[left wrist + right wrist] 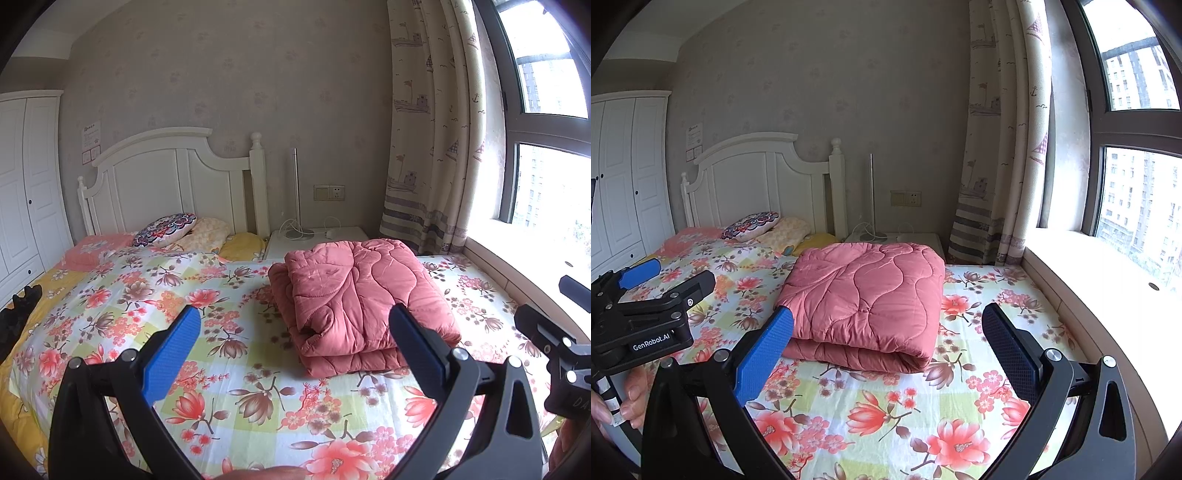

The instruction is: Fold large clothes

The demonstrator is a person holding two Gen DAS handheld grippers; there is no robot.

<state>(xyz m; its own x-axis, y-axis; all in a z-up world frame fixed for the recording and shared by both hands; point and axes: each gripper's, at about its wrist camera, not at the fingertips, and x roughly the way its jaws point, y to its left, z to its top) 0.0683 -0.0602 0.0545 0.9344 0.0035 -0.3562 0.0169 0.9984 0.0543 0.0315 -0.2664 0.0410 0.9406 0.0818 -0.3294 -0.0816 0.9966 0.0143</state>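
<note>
left wrist view looks down the bed point(229, 398), covered in a floral sheet, toward a white headboard point(173, 177). the pink quilt point(362, 299) lies folded into a thick rectangle on the sheet, toward the window side, well short of the pillows point(166, 230). the left gripper point(295, 332) hangs above the sheet with its jaws spread wide and nothing between them; its right finger overlaps the quilt's near corner in this view, though contact cannot be told. right wrist view shows the same quilt point(864, 299) straight ahead, and the right gripper point(886, 332) likewise gaping wide and holding nothing, above the sheet just in front of the quilt's folded edge. a nightstand point(314, 240) sits beside the bed.
</note>
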